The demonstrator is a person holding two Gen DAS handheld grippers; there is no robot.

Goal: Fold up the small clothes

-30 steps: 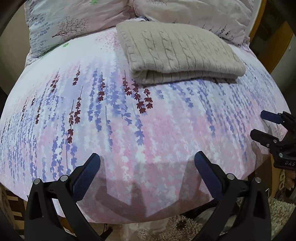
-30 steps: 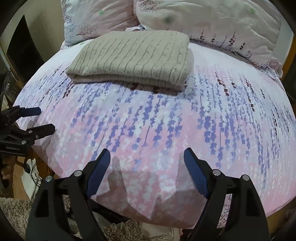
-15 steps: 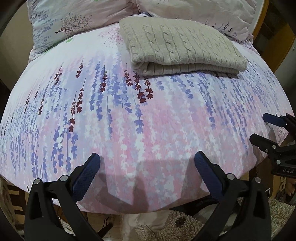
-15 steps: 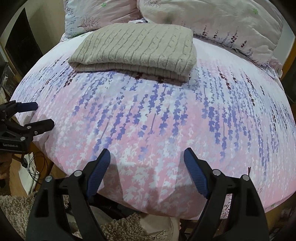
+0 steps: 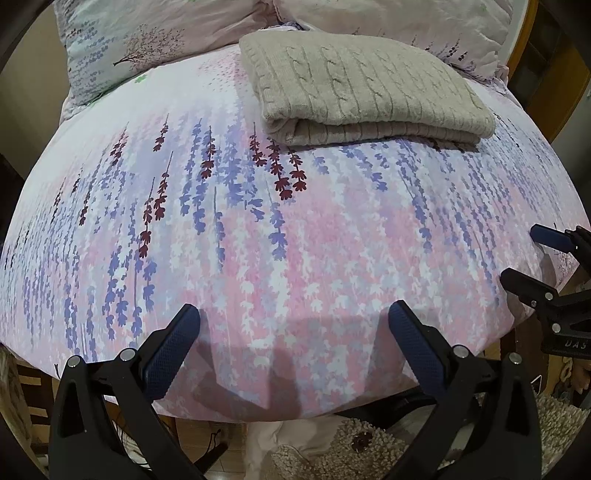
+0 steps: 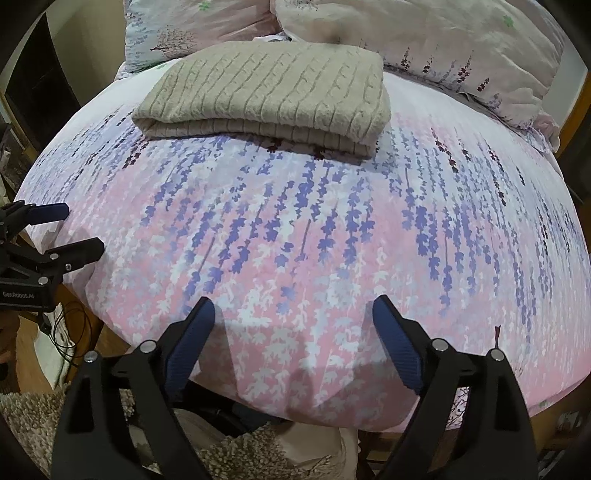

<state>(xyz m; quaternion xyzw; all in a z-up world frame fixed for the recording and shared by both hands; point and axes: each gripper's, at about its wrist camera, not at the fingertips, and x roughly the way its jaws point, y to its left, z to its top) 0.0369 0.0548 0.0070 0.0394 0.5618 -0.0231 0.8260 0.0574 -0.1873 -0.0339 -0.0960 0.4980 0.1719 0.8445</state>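
Left gripper (image 5: 293,325): two black plastic arms with round metal rivets, tipped with dark blue pads (image 5: 173,343) of fine cross-hatched rubber. Jaws spread wide, nothing between them, poised over the near edge of the bed and pointing steeply down.

Right gripper (image 6: 293,321): same build, black arms, blue textured pads (image 6: 397,341). Jaws wide and opening further, nothing between them; only bedcover lies beyond. It shows again at the right edge of the left wrist view, and the left gripper shows at the left edge of the right wrist view, so the two hang side by side, apart.

Bedcover (image 5: 258,240): smooth, thin printed cotton, stretched flat. Pink and white ground with hanging strings of violet-blue and maroon blossoms. Shadows of both grippers fall on its near edge.

Sweater (image 5: 362,88): beige cable-knit, thick and soft, with raised rope ribs. Folded into a neat rectangular stack of layers, rounded at the fold. It lies flat at the far end of the bed, well apart from both grippers, just before the pillows.

Pillows (image 6: 424,33): two, plump and creased, pale pink with the same floral print.

Rug (image 5: 332,454): shaggy, looped beige pile on the floor below the bed edge.
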